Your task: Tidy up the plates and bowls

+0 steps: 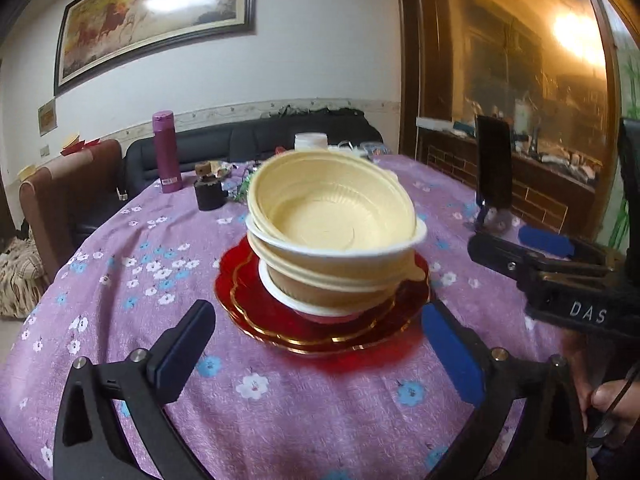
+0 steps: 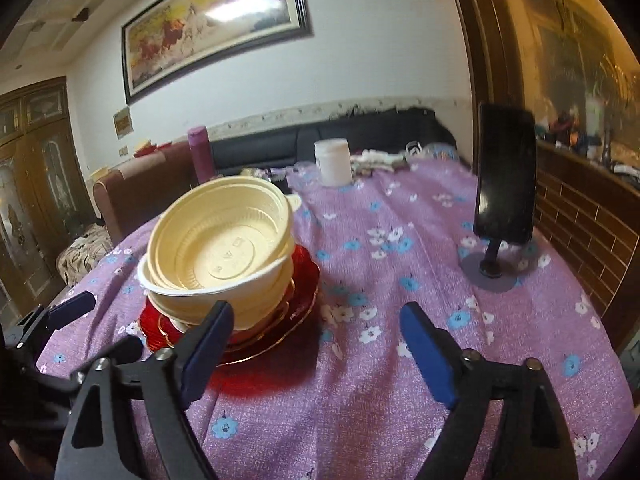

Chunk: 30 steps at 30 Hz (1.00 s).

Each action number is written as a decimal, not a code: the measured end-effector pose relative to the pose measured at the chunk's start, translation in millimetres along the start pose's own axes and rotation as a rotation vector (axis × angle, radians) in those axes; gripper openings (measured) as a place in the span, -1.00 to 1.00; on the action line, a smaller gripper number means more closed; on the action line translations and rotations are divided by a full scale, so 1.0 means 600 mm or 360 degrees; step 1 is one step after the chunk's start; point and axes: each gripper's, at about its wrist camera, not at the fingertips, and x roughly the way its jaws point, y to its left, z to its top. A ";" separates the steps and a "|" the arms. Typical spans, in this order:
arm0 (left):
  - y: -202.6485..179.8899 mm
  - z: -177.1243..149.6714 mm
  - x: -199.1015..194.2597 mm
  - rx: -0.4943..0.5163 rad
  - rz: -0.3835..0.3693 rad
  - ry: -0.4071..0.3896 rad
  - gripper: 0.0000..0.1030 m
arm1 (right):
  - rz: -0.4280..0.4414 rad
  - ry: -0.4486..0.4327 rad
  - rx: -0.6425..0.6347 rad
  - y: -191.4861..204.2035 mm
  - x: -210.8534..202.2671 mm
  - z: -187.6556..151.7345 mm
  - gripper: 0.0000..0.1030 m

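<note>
We see a stack of cream plastic bowls (image 1: 332,220), the upper ones leaning a little off-centre, nested on red glass plates with gold scalloped rims (image 1: 280,324). The whole pile sits near the middle of the round surface under a purple cloth with white and blue flowers (image 1: 280,408).

Our left claw (image 1: 320,354) stands wide, its blue pads on either side of the near edge of the plates and clear of them, with nothing between them. Our right claw (image 2: 316,350) is wide too and holds nothing; in its own view the pile lies to the left, partly behind its left finger (image 2: 208,344), and only cloth shows between the pads. From the left view the right claw appears at the right edge, with part of a hand (image 1: 616,400) below it.

Farther back on the surface stand a purple flask (image 1: 167,152), a white jar (image 2: 333,161) and a dark phone on a small stand (image 2: 505,184).
</note>
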 end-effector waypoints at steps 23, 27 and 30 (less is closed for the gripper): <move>0.030 -0.012 0.054 -0.0016 0.0369 0.0285 1.00 | -0.0115 0.0035 -0.0125 0.032 0.025 -0.028 0.87; 0.029 -0.012 0.055 -0.0015 0.0373 0.0284 1.00 | -0.0115 0.0037 -0.0122 0.031 0.026 -0.027 0.87; 0.028 -0.013 0.054 -0.0011 0.0378 0.0283 1.00 | -0.0116 0.0037 -0.0123 0.030 0.027 -0.028 0.87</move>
